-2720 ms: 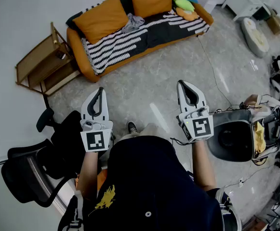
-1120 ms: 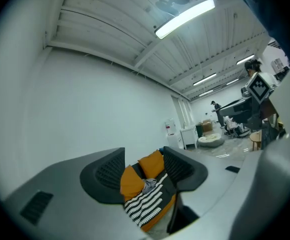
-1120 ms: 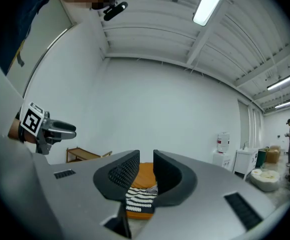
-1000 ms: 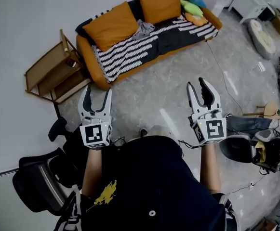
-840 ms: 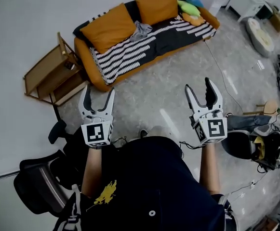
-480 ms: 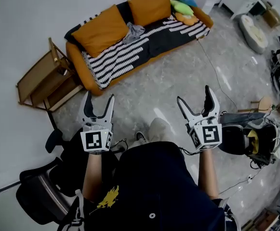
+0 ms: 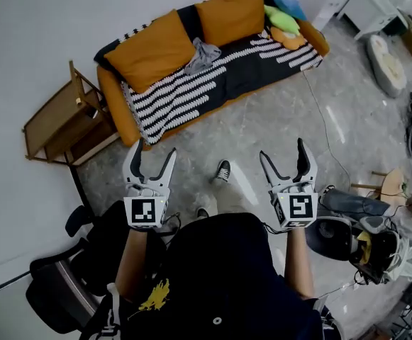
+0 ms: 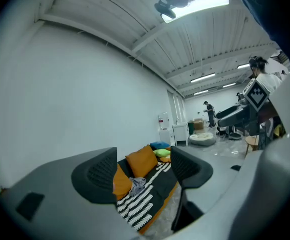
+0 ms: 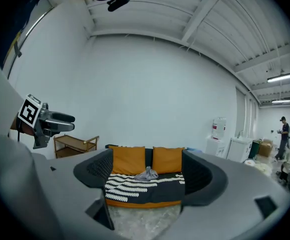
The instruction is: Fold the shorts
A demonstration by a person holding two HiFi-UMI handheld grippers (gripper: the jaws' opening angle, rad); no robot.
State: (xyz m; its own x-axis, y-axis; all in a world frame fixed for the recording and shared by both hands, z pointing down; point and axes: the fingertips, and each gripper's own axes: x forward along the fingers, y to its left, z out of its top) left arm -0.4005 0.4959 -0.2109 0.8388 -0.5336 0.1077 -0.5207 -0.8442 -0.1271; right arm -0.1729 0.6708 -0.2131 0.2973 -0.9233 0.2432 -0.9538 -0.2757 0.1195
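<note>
The grey shorts (image 7: 203, 54) lie crumpled on the striped blanket of the orange sofa (image 7: 113, 94), far ahead across the floor. My left gripper (image 7: 152, 158) and right gripper (image 7: 284, 158) are held out side by side at waist height, pointing at the sofa. Both have just been opening and stand wide open with nothing between the fingers. In the left gripper view the shorts (image 8: 136, 185) show small between the fingers (image 8: 97, 176). In the right gripper view the shorts (image 9: 147, 174) sit centred in the gap, well beyond the fingers (image 9: 200, 176).
A wooden shelf (image 7: 60, 122) stands left of the sofa. A black office chair (image 7: 71, 289) is at my left. Equipment and a stool (image 7: 365, 243) crowd the right. A cable (image 7: 319, 119) runs over the marble floor. Two orange cushions (image 7: 159, 44) and coloured pillows (image 7: 284, 20) rest on the sofa.
Both grippers have opened from nearly shut to wide. The person has stepped towards the sofa, one shoe now forward, and the grippers sit lower in the head view.
</note>
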